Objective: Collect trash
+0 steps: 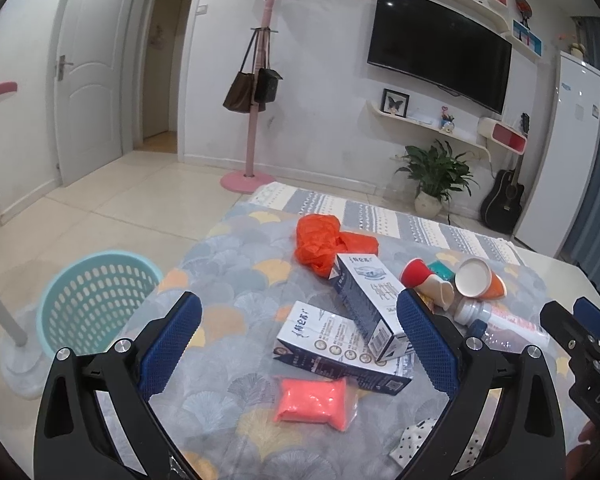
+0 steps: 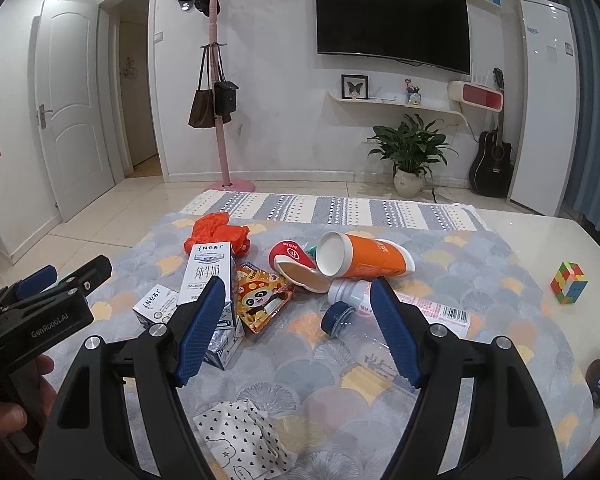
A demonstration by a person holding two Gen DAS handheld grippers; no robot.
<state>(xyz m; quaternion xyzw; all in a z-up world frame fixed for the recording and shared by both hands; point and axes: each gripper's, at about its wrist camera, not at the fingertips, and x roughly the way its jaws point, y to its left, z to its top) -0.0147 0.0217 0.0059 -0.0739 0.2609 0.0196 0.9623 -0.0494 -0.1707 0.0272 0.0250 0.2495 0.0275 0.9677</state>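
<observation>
Hovering my left gripper with jaws spread and empty, I see the milk cartons lying on the bench dead ahead, long axes slanting; my right gripper gapes empty too.

Cartons on table, basket left on floor

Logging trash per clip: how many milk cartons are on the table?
2. The taller milk carton lies propped across the flat milk carton, mid-table beside the orange plastic bag. More may be hidden under the pile.
</observation>
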